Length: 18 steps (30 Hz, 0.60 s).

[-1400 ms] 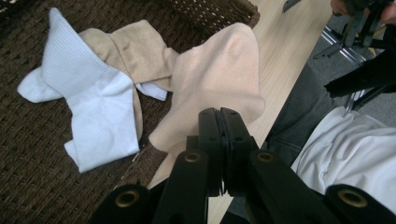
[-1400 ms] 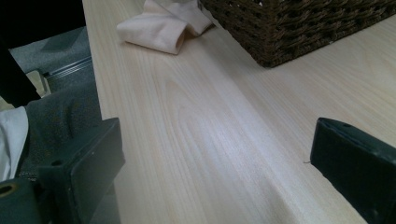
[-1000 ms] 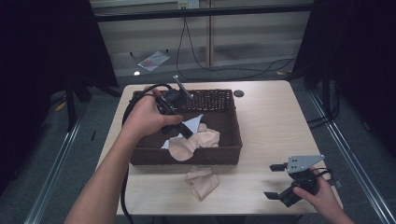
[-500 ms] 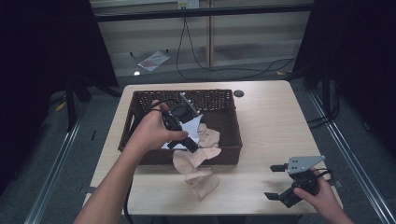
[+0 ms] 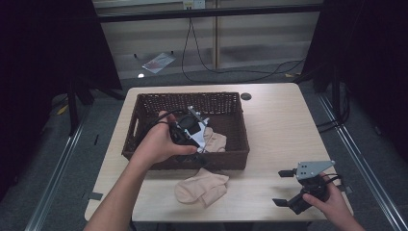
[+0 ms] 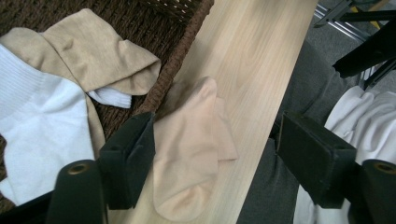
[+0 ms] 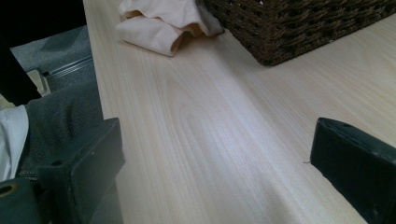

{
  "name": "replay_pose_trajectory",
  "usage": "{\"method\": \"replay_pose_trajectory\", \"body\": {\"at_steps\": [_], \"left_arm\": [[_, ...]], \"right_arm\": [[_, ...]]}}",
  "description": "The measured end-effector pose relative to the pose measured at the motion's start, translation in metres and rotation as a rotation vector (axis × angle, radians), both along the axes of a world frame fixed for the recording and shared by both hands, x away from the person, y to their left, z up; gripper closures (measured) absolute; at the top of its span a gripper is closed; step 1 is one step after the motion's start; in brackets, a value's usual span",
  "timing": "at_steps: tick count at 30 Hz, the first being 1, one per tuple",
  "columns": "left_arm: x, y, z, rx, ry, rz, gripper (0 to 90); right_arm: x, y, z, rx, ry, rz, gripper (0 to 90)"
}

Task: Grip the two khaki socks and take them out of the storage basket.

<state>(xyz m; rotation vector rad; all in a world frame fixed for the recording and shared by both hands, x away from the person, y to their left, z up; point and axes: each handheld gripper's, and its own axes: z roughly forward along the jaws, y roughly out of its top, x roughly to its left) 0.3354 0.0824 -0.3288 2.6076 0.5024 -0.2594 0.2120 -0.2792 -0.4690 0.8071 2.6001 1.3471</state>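
The worktop [image 5: 279, 134] is smooth pale wood with a soft sheen; the basket [image 5: 144, 103] is rough dark wicker; the beige sock [image 5: 199, 187] is matt knitted cloth.

- No text, label, brand, number or sign can be read in any of the 3 views.
- The wicker basket [image 5: 144, 103], the socks and the wooden table [image 5: 279, 125] carry no lettering.
- The flat packet on the floor beyond the table [image 5: 155, 61] is too small and blurred to show any print.
- The small pale plate at the top edge of the high view [image 5: 194, 4] is too blurred to read.
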Motion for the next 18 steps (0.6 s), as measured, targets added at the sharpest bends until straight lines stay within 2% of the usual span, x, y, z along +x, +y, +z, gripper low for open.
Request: {"method": "replay_pose_trajectory", "body": {"at_steps": [7,12,16,18], "left_arm": [[-0.006,0.002,-0.014,-0.006,-0.037,-0.002,19.3],[-0.012,0.006,-0.025,-0.031,-0.051,0.013,16.5],[-0.015,0.008,-0.030,-0.021,-0.065,0.014,14.6],[-0.017,0.008,-0.033,-0.032,-0.064,0.013,14.5]], "right_arm": [[0.000,0.000,0.000,-0.001,0.000,0.000,2.6],[0.000,0.000,0.000,0.000,0.001,0.000,2.6],[0.000,0.000,0.000,-0.001,0.001,0.001,2.6],[0.000,0.000,0.000,0.000,-0.002,0.001,2.6]]}}
